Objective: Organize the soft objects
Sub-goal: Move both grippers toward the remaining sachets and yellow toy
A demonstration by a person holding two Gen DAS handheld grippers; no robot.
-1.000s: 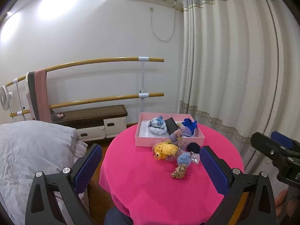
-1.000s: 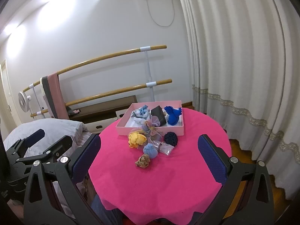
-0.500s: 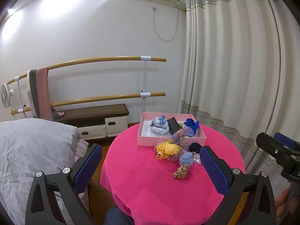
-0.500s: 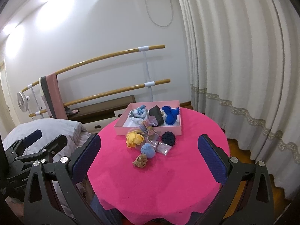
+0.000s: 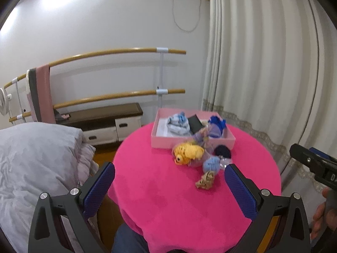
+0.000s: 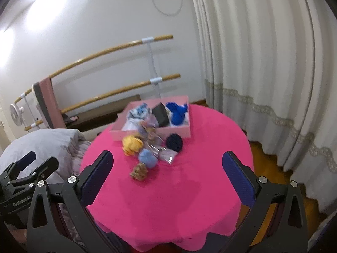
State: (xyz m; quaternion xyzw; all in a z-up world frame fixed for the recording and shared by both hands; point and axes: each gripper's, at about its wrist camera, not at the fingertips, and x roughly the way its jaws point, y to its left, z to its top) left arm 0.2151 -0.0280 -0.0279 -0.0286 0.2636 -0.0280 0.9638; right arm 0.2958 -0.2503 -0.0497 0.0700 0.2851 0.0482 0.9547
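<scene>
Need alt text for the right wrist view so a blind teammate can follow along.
The open right gripper hangs above a round table with a pink cloth, holding nothing. Beyond its fingertips, small soft items, among them a yellow one, a light blue one and a navy one, lie in front of a pink box with more inside. The left gripper shows at lower left.

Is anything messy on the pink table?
Yes. Several soft toys lie in a heap on the cloth in front of the pink box, not inside: a yellow one, a light blue ball, a dark ball and a tan one.
</scene>
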